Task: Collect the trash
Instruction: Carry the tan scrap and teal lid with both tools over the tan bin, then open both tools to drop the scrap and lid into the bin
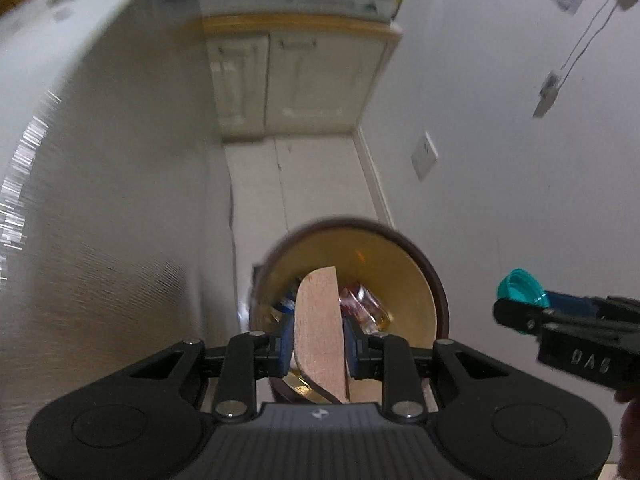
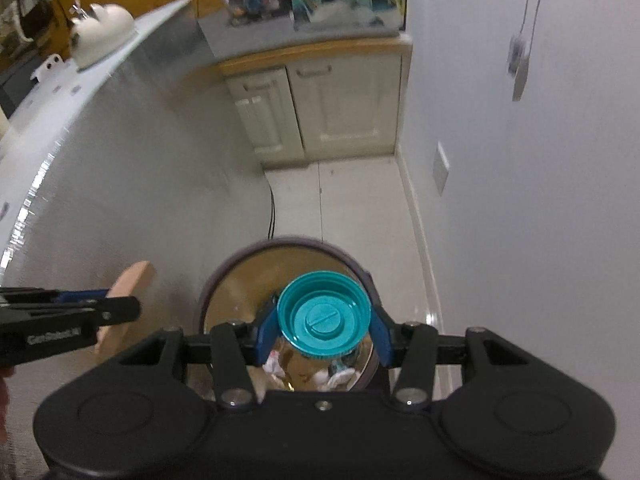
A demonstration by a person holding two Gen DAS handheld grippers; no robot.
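Note:
My left gripper [image 1: 318, 336] is shut on a flat tan wooden piece [image 1: 320, 320] and holds it over the mouth of a round bin [image 1: 416, 280] with a dark rim and gold inside. Wrappers [image 1: 364, 306] lie at the bin's bottom. My right gripper [image 2: 324, 320] is shut on a teal plastic lid [image 2: 324, 314] and holds it above the same bin [image 2: 236, 276]. The right gripper with the lid [image 1: 520, 286] also shows at the right of the left wrist view. The left gripper with the wooden piece [image 2: 128, 284] shows at the left of the right wrist view.
The bin stands on a pale tiled floor [image 2: 360, 208] in a narrow gap between a silver appliance side [image 2: 140, 160] on the left and a white wall [image 2: 540, 200] on the right. A cream cabinet [image 2: 328, 108] closes the far end.

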